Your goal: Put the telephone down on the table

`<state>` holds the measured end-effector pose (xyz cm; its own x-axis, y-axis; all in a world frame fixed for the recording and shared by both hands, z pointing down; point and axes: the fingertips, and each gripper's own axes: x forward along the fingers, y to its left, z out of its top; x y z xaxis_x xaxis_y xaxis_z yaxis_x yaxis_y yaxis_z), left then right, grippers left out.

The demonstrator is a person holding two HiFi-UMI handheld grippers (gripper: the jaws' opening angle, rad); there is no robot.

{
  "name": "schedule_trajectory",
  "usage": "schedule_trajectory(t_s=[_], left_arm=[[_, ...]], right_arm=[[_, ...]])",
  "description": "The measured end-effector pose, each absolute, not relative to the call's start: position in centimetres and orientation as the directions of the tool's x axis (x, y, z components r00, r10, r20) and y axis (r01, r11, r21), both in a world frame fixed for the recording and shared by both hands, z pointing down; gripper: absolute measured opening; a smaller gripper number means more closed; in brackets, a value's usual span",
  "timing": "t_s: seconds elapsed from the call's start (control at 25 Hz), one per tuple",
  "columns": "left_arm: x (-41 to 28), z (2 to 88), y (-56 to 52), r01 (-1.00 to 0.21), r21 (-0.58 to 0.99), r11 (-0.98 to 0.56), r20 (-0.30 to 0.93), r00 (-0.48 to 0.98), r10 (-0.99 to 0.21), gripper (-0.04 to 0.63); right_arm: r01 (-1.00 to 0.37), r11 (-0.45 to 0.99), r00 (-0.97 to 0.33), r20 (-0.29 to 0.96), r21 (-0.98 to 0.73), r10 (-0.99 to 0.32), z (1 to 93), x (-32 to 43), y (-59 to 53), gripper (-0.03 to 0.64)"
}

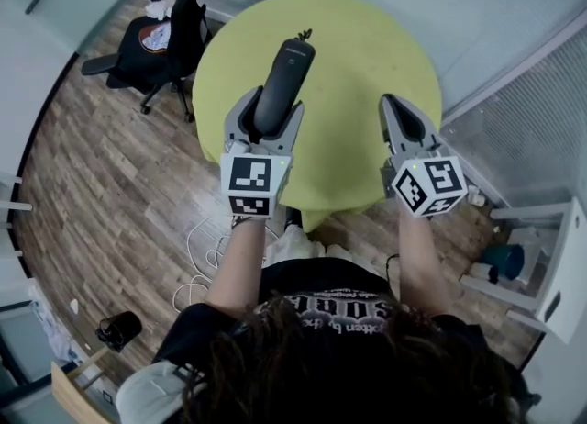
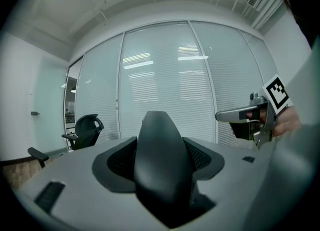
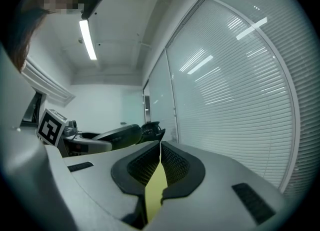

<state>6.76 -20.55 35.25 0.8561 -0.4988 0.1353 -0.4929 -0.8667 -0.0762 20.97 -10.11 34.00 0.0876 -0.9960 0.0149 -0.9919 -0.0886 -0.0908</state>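
Note:
A black telephone handset [image 1: 282, 78] is held over the near left part of the round yellow-green table [image 1: 358, 55], pointing away from me. My left gripper [image 1: 272, 106] is shut on its lower half, one jaw on each side. In the left gripper view the telephone [image 2: 162, 160] fills the gap between the pads and rises above them. My right gripper [image 1: 393, 110] hangs over the table's near right side, shut with nothing in it. In the right gripper view its pads [image 3: 172, 167] meet at the tip, and the telephone [image 3: 125, 135] shows off to the left.
A black office chair [image 1: 170, 27] stands on the wooden floor left of the table. Glass walls with blinds [image 1: 514, 128] run behind and to the right. A white cable [image 1: 197, 257] and a dark cup [image 1: 119, 329] lie on the floor near my feet.

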Motion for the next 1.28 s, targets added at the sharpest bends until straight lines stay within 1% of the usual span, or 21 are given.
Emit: schedule_trajectory(t_s=[0.16,0.64,1.0,1.28], left_arm=[[8.6,36.4,-23.9,-0.465,-0.065,-0.883,0.159,0.869,-0.469,0.278],[13.9,39.2,-31.5,-0.386,-0.046,-0.921,0.195,0.901,-0.387,0.278],[17.9,44.3,-35.3,-0.331,-0.047,-0.943,0.245,0.911,-0.332,0.278],[20.3,49.2,-38.0,-0.330,-0.046,-0.943,0.309,0.893,-0.327,0.278]], right_arm=[[-0.988,-0.114,0.109,0.051,-0.105,-0.993,35.4,22.6,-13.2,0.032],[-0.982,-0.149,0.138,0.102,-0.113,-0.985,37.9,25.8,-21.2,0.032],[-0.971,-0.198,0.177,0.152,-0.135,-0.972,40.7,27.7,-23.5,0.032],[-0.962,-0.235,0.204,0.203,-0.142,-0.958,42.9,28.7,-23.6,0.032]])
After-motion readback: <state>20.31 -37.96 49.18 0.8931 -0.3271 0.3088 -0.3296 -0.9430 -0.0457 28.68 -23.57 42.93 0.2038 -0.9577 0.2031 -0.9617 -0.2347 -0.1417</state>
